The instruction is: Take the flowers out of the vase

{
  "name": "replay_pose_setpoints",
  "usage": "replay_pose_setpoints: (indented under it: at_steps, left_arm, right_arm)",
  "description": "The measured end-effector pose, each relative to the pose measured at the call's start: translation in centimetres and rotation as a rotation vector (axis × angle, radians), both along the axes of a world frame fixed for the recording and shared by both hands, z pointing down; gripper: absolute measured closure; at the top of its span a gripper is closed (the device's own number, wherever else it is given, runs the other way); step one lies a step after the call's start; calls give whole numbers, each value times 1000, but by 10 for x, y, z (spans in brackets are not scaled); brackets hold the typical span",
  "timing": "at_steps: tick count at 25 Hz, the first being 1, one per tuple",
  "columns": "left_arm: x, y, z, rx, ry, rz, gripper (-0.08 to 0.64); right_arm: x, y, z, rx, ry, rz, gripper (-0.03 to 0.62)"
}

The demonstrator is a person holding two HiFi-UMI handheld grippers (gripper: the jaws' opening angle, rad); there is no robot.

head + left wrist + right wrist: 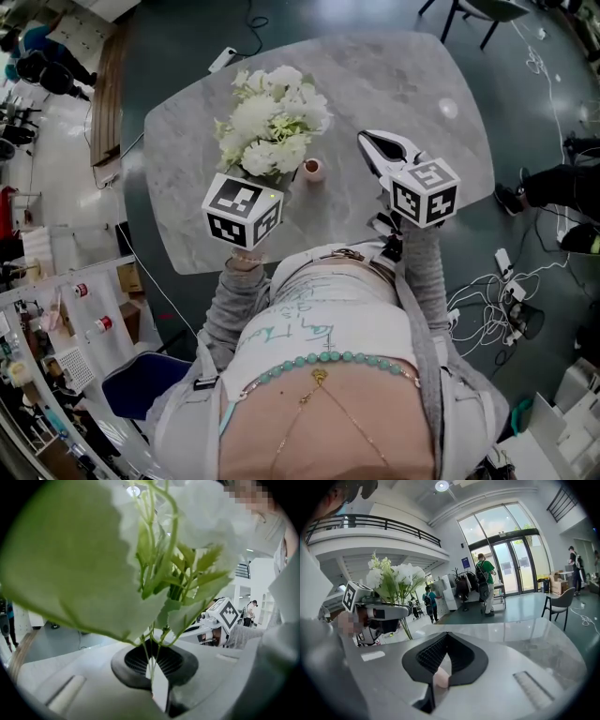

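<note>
- The left gripper was closed on the thin green stems of the flowers. The stems ran straight between its jaws, and the white blooms and leaves stood above them, close to the camera.
- The right gripper had its jaws together and nothing recognisable in them. It was held over the near right part of the desk, apart from the flowers.
- In the right gripper view, the stem ends hung below the left gripper with no vessel around them. On that evidence, the flowers were judged to be clear of the vase.
- The vase, a small brownish vessel, stood upright on the desk between the two grippers. In the head view it was just beside the lower edge of the bunch. Its mouth showed no stems.
- Task status, as a judgement:
  - The main step, lifting the flowers out, appeared to be done.
  - If anything was left, it was to set the bunch down on a bare part of the desk, away from the vase, and to open the left gripper.
- The bunch was top-heavy and gripped low on thin stems, so it could tilt in the jaws.
</note>
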State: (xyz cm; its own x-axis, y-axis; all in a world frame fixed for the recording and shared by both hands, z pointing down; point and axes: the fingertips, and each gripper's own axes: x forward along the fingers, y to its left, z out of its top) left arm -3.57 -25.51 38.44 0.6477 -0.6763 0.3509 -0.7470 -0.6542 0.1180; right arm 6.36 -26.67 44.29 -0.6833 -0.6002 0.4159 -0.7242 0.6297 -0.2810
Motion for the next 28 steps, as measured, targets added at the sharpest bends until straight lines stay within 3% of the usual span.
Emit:
replay_pose_setpoints:
  at_steps: [7, 28]
  left_arm:
    - [7, 2, -7, -11, 49, 16, 551]
    - [12, 5, -1, -41, 69, 36, 552]
  right_arm:
    - [2, -1, -1, -9, -25, 18, 565]
    - [-5, 5, -1, -29, -40, -1, 565]
